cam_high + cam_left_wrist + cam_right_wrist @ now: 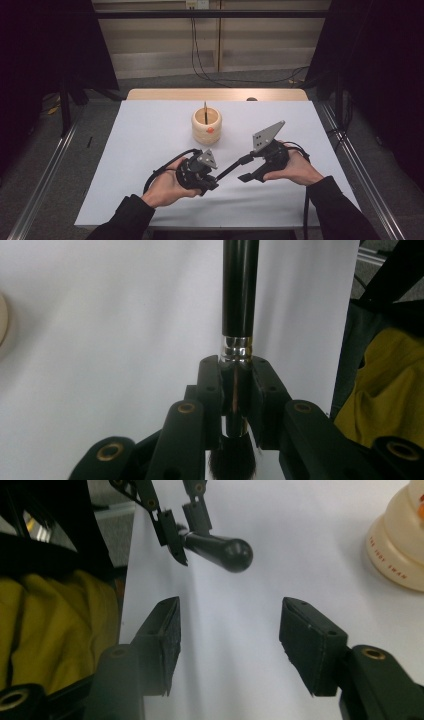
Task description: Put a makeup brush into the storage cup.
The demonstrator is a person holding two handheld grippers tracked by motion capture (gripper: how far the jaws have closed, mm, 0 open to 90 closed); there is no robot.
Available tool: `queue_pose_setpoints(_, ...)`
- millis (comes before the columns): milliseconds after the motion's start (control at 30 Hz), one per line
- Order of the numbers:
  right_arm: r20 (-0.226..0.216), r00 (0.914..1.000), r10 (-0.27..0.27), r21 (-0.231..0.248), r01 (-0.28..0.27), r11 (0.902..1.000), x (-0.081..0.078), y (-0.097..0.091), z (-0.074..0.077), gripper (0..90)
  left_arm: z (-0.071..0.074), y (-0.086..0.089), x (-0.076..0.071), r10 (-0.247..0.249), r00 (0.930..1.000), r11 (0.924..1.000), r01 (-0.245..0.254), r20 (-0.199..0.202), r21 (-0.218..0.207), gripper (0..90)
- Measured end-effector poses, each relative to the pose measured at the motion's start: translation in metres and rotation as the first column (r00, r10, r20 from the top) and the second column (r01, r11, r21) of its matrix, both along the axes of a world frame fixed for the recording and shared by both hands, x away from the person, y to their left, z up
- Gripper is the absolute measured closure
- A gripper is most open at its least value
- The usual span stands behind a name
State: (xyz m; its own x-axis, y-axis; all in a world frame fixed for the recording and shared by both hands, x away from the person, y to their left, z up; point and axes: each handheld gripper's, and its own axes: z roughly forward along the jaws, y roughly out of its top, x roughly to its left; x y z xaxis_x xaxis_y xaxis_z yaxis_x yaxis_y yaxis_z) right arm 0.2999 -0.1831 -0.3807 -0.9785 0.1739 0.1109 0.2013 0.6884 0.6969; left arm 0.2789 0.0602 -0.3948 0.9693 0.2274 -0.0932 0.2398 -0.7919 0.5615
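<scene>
Left gripper view shows your left gripper clenched on a makeup brush: the fingers pinch the shiny metal ferrule, the bristles sit back toward the camera, and the black handle runs forward over the white counter. In the high view the brush spans the gap between your two hands, low over the counter and in front of the wooden holder, which already has one thin tool standing in it.

Your right gripper is released; its fingers stand apart with nothing between them, and the rounded handle end hangs just beyond them, not yet inside.

So the brush is picked up and presented, which looks like the first half of a handover. What seems left: bring the right fingers around the handle, clench, release the left, then carry the brush to the holder, if that is where it goes. Line up before you squeeze, since the handle end is smooth and may slip.
</scene>
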Motion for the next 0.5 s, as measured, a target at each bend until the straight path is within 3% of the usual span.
queue_pose_setpoints(233, -0.018, 0.9987, 0.047, -0.086, -0.048, 0.9952, -0.003, 0.006, -0.003, 49.2, 0.002, -0.007, -0.002, -0.029, 0.9996, 0.9983, 0.028, 0.007, 0.051, 77.9)
queue_pose_setpoints(300, -0.027, 0.9984, 0.051, -0.092, -0.053, 0.9943, -0.003, 0.007, -0.003, 50.0, 0.002, -0.009, -0.001, -0.066, 0.9977, 0.9947, 0.065, 0.013, 0.079, 77.9)
queue_pose_setpoints(367, -0.026, 0.998, 0.057, -0.107, -0.059, 0.9925, -0.003, 0.008, -0.003, 51.3, 0.0, -0.011, -0.004, -0.038, 0.9993, 0.9956, 0.038, -0.005, 0.085, 77.9)
queue_pose_setpoints(500, -0.031, 0.9973, 0.066, -0.117, -0.069, 0.9907, -0.004, 0.009, -0.001, 52.8, -0.002, -0.013, -0.004, -0.067, 0.9978, 0.9912, 0.067, -0.002, 0.115, 77.9)
